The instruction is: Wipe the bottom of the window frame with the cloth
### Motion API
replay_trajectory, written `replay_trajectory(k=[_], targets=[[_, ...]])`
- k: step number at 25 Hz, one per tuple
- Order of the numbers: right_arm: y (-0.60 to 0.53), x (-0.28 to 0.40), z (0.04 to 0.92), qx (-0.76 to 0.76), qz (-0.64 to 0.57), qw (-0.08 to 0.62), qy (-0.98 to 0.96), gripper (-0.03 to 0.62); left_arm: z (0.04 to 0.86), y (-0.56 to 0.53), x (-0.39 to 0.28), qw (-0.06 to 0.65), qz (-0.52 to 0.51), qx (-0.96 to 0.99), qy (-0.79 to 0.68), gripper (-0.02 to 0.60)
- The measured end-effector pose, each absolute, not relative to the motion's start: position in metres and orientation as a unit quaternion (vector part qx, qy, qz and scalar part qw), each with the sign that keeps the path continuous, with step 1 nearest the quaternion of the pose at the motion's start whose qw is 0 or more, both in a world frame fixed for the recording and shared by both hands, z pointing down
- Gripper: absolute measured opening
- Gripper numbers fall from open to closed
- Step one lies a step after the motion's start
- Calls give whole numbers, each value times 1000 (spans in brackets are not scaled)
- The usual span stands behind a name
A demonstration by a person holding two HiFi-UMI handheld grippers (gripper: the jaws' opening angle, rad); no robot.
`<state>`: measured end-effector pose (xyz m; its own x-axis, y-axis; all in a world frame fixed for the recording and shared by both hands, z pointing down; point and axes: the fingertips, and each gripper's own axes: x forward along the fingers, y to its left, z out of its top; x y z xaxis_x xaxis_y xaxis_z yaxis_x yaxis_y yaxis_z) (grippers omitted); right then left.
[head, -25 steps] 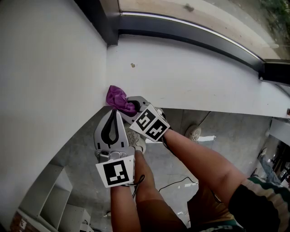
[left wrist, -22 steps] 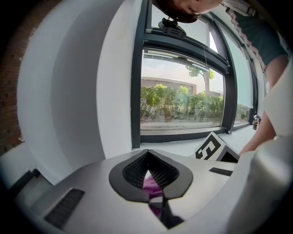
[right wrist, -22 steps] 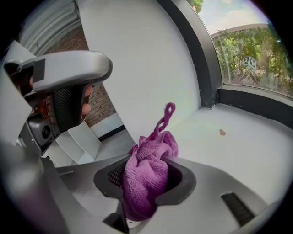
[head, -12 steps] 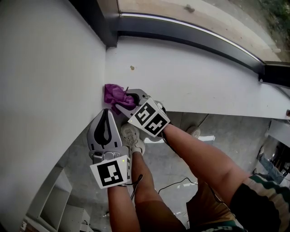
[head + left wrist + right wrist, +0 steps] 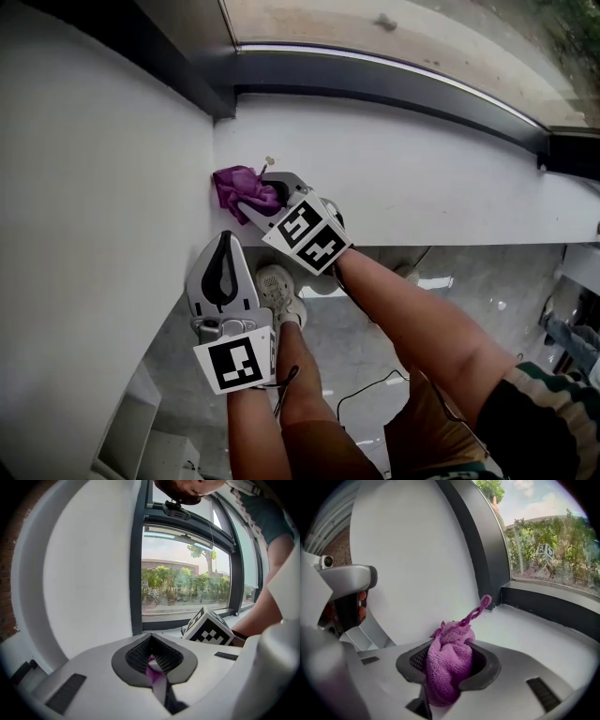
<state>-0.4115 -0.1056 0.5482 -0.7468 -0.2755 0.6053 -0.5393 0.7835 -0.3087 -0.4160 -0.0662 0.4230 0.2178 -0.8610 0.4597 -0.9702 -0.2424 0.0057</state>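
Note:
The purple cloth (image 5: 238, 187) is bunched against the white wall at the left end of the white sill (image 5: 422, 178). My right gripper (image 5: 265, 200) is shut on it and holds it down on the sill. In the right gripper view the cloth (image 5: 449, 665) fills the jaws of the right gripper (image 5: 447, 670) and its loop (image 5: 480, 606) sticks up toward the dark window frame (image 5: 548, 606). That frame's bottom rail (image 5: 375, 73) runs along the sill's far side. My left gripper (image 5: 223, 246) hangs below the sill edge, shut, with nothing in its jaws.
A small speck (image 5: 269, 161) lies on the sill just beyond the cloth. The white side wall (image 5: 103, 178) closes the left. Below the sill are the person's legs, a shoe (image 5: 279, 291), a black cable (image 5: 375, 384) on the grey floor and a white shelf unit (image 5: 127, 441).
The right gripper has pushed the cloth farther in along the wall, toward the speck and the window frame. The left gripper has stayed below the sill edge.

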Motion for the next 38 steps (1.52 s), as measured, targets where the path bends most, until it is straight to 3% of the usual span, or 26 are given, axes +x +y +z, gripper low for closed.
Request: replay_trajectory(k=[9,14,21,38], targets=[[-147,-417,536,232,219,257,-912,144,435,-87,-408,150,203,770,-586,8],[-172,-388,505,307,220,199,-904,144,438,-98,-400,151,201,776,-578,8],[-170,-375,543,308,233,272,-881,143,443,-111,-391,161,194,787,-563,8],[-169,-315,553,356,249,257,-864,143,454,-119,-347,150,214,821,-507,7]])
